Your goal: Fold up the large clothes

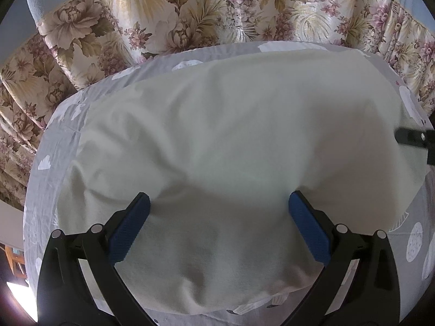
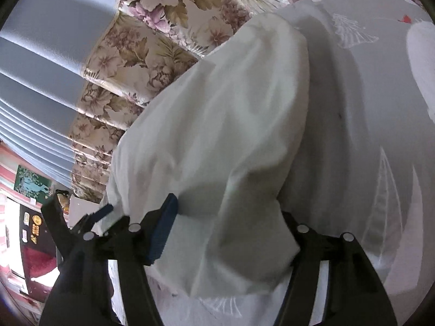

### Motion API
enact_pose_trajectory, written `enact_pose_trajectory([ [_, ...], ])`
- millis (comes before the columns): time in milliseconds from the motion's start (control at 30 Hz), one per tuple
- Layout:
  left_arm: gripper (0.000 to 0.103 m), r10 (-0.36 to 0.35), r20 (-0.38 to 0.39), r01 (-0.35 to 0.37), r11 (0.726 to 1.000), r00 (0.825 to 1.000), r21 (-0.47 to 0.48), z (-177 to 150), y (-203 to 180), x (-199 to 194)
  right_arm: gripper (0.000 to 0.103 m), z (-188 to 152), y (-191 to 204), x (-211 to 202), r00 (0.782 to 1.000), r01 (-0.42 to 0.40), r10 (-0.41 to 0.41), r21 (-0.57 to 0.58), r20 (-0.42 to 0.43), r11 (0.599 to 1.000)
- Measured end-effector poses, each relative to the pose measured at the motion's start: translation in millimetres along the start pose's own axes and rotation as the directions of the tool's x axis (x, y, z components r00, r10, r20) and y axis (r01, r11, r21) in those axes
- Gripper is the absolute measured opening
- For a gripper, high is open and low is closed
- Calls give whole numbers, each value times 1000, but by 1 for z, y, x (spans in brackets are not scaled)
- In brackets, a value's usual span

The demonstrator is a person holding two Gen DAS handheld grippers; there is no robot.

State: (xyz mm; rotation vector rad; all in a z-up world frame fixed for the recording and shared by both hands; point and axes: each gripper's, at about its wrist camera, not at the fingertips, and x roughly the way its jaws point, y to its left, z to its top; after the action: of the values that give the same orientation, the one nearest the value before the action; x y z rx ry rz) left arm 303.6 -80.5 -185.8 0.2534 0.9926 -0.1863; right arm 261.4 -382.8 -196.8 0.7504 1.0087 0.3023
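Surface: grey printed sheet, floral curtain at 12.
Garment: soft cream cloth, spread centre.
Left gripper: spread, over cloth.
Right gripper: spread; right finger hidden by fold.
Right view only: clutter at 8.

Two fisheye views, each looking forward and steeply down along a gripper's two fingers. The left wrist view sits close above a pale cloth on a grey printed sheet. The right wrist view looks from the cloth's side, tilted, very near. Both share cloth, sheet and floral curtain.
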Motion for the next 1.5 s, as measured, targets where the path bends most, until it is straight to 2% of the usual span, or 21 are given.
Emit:
enact_pose_trajectory([
  [300, 100, 1, -4, -1, 1000, 1000, 0, 0, 0, 3, 62, 17, 7, 19, 1000, -26, 26, -25, 9, 999],
  [333, 100, 0, -3, 0, 1000, 1000, -2, 0, 0, 3, 59, 17, 8, 20, 1000, -23, 23, -23, 12, 999],
  [367, 100, -2, -4, 2, 1000, 1000, -4, 0, 0, 3, 46, 17, 10, 20, 1000, -13, 13, -29, 20, 1000],
  [467, 100, -4, -7, 3, 1000, 1000, -19, 2, 3, 2, 28, 13, 19, 16, 999, 14, -11, -72, 46, 997],
  [567, 100, 8, 0, -8, 999, 1000, -34, 8, 9, -2, 23, 10, 33, 7, 995, 57, -47, -110, 84, 992],
  [700, 100, 26, 2, -26, 998, 1000, -57, 22, 18, 0, 22, 5, 64, 0, 980, 171, -143, -225, 137, 959],
  [833, 100, -3, -43, 0, 997, 999, -72, 23, 21, 21, 22, 6, 81, -3, 971, 220, -186, -263, 148, 939],
  [1067, 100, 2, -14, -3, 997, 1000, -73, 18, 19, 25, 22, 7, 89, 1, 959, 274, -239, -278, 152, 921],
  [1267, 100, 6, -17, -7, 997, 1000, -74, 19, 19, 22, 22, 4, 88, 3, 956, 285, -253, -279, 148, 917],
  [1400, 99, -78, 12, 79, 989, 997, -127, 26, 19, 5, 25, 4, 76, 4, 963, 263, -237, -255, 130, 931],
  [1500, 99, -90, 5, 90, 990, 996, -108, 32, 5, 5, 32, 6, 63, 4, 976, 208, -191, -194, 103, 959],
])
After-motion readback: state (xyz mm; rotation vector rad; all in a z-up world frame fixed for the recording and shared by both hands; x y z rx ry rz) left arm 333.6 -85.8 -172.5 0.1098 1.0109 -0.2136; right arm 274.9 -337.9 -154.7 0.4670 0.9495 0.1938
